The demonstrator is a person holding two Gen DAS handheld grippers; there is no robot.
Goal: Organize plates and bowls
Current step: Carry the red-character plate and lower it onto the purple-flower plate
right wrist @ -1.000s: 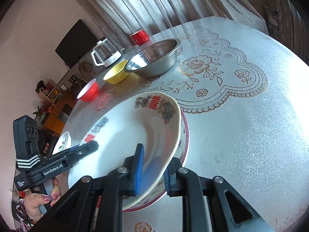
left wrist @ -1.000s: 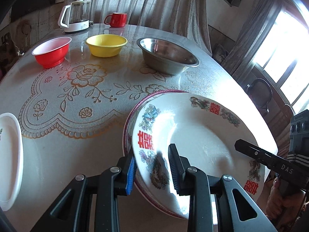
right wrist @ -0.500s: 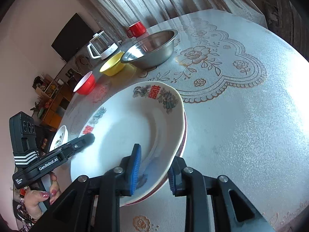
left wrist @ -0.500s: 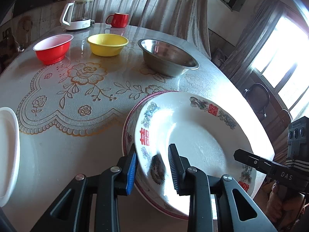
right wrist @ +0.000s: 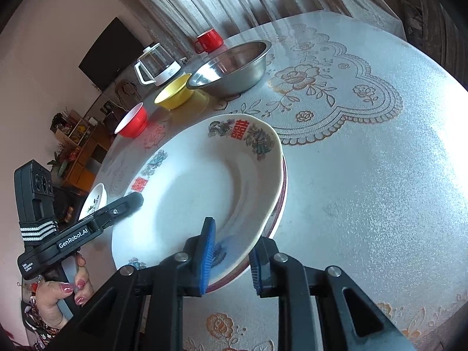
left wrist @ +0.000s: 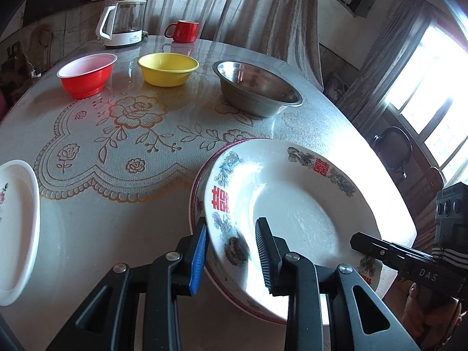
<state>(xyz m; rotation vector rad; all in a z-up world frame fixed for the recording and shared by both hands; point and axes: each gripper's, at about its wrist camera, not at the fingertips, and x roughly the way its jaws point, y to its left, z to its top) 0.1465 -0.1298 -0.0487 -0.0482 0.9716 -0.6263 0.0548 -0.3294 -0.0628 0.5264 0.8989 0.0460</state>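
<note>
White plate [left wrist: 292, 213] rim between left tool [left wrist: 231, 251] pads (right likewise).

grey curtains [left wrist: 234, 8] hang at twelve o'clock behind the round table [left wrist: 87, 228]. bright windows [left wrist: 433, 87] glare at three o'clock, a dark chair [left wrist: 395, 149] below them. a black tv [right wrist: 109, 49] hangs on the pink wall [right wrist: 44, 58] at ten o'clock.

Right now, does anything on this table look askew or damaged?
Only the decorated plate: it sits tilted on the red-rimmed plate beneath, its rim between the fingers of both grippers. No chips or spills visible.
</note>
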